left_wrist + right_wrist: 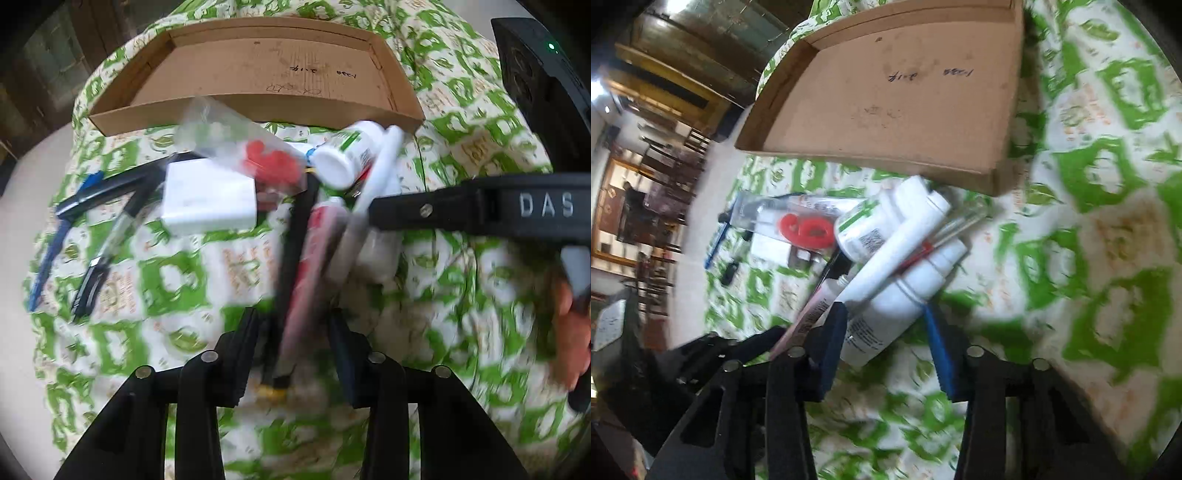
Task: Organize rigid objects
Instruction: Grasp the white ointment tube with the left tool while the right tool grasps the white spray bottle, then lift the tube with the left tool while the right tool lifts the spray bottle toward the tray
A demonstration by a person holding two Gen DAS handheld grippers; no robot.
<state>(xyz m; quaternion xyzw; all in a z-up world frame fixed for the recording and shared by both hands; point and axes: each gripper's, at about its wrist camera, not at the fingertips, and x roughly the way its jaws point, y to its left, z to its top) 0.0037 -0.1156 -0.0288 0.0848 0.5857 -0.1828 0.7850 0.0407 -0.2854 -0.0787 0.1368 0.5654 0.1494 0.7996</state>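
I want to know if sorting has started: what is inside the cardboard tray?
Nothing is inside the cardboard tray; only pen scribbles and smudges show on its floor. Its near wall hides a thin strip of floor in the left wrist view.

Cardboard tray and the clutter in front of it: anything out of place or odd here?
Yes. The cardboard tray holds nothing, while the items lie jumbled on the green-patterned cloth before it: white bottles stacked crosswise over tubes and pens. Nothing looks spilled or broken, though motion blur hides fine detail.
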